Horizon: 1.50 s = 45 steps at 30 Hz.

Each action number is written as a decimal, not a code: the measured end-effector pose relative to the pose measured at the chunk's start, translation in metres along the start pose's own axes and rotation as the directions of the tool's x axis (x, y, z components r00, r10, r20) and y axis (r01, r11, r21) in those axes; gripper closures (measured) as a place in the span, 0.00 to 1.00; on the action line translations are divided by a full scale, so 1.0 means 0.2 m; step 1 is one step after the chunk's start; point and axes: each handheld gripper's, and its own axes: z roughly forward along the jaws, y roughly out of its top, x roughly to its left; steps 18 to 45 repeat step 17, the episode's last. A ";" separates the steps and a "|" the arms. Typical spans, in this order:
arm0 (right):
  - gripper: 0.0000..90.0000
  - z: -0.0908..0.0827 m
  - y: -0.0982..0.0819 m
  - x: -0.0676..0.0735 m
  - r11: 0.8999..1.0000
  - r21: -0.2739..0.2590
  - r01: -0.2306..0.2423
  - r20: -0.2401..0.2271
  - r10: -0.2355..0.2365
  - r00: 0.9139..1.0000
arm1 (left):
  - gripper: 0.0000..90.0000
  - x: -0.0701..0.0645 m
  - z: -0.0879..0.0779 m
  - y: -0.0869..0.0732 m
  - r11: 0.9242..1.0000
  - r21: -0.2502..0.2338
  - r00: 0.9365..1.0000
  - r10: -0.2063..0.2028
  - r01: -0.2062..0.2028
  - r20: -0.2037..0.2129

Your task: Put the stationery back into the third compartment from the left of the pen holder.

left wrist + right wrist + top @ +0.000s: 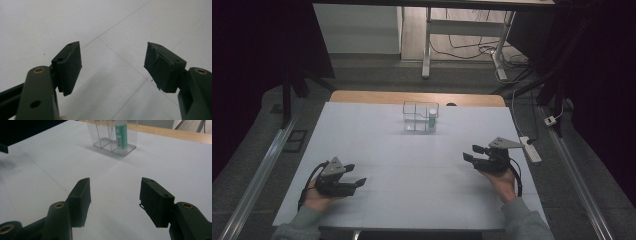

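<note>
A clear plastic box with compartments (420, 116) (105, 135) stands at the far middle of the white table (412, 165). A small green-and-white bottle (432, 119) (121, 133) stands upright in its right compartment. My left gripper (355, 176) (112, 66) rests low at the near left, open, with only bare table between its jaws. My right gripper (471, 153) (115, 200) is held at the near right, open and empty, its jaws pointing toward the box from a distance.
A wooden edge (417, 97) runs along the table's far side. A white power strip (530, 149) and cables lie on the floor at the right. Desk legs (427, 45) stand beyond the table.
</note>
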 end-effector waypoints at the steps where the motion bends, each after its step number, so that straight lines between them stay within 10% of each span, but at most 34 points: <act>1: 0.45 -0.02 -0.02 0.00 1.000 0.003 0.002 0.003 -0.002 1.000 | 0.33 0.00 0.00 0.00 1.000 0.000 1.000 -0.001 0.001 0.000; 45: 0.43 -0.12 -0.12 0.01 0.998 0.040 0.041 0.022 -0.041 0.999 | 0.33 0.00 0.00 0.01 1.000 -0.009 1.000 -0.006 0.006 0.002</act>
